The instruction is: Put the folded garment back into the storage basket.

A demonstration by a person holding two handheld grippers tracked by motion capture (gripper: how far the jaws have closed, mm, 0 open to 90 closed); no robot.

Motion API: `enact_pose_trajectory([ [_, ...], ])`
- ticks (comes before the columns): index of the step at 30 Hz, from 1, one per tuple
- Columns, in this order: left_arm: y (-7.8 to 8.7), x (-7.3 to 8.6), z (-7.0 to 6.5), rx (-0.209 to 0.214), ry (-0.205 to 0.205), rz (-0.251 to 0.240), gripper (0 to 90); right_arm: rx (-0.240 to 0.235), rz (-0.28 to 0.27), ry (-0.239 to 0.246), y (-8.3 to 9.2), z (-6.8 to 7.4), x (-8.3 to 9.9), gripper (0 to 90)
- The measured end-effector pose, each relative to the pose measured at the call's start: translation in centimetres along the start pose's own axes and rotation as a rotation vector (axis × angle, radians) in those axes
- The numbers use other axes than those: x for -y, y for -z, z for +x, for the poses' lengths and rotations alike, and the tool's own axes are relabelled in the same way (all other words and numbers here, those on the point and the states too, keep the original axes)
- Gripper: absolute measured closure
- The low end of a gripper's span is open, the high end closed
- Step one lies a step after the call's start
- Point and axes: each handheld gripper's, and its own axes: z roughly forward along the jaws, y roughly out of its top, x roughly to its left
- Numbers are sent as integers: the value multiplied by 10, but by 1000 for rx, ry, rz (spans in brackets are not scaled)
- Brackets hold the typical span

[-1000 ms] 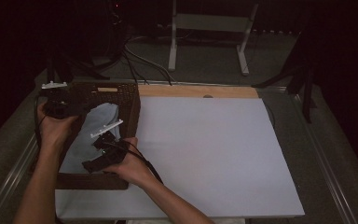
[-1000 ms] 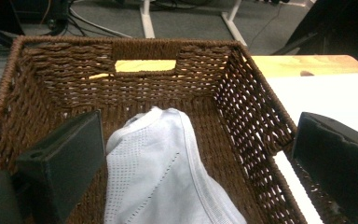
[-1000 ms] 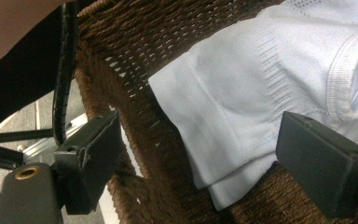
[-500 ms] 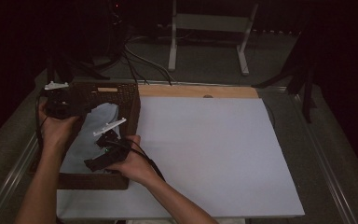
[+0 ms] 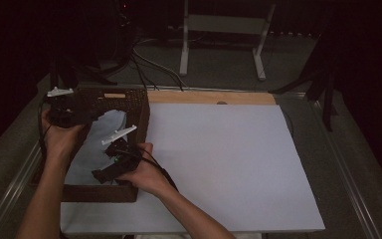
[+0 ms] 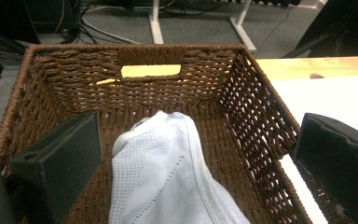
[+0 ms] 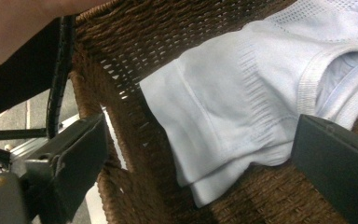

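Inside the brown woven wicker basket (image 6: 261, 116), both claws, left (image 6: 191, 158) and right (image 7: 200, 158), were held spread around the pale blue knitted garment (image 7: 242, 107), seemingly for lifting it out.

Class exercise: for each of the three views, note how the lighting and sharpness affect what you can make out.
High view: dim and soft, with the surroundings black beyond the white table surface; left gripper view: evenly lit, so the wicker basket weave and the pale garment mesh read clearly; right gripper view: very close, with the near jaws slightly soft but the garment's knit sharp.
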Motion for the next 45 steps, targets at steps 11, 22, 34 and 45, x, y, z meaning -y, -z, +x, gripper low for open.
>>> enact_pose_trajectory([
  [11,3,2,-6,26,-14,-10,21,28,-5,21,8,-4,3,27],
  [22,8,5,-9,43,-12,-33,21,35,-15,20,20,-14,6,14],
  [34,11,11,-17,75,-29,-47,21,53,-32,8,35,-26,12,0],
  [45,12,18,-28,106,-46,-53,21,64,-45,-1,48,-36,19,0],
])
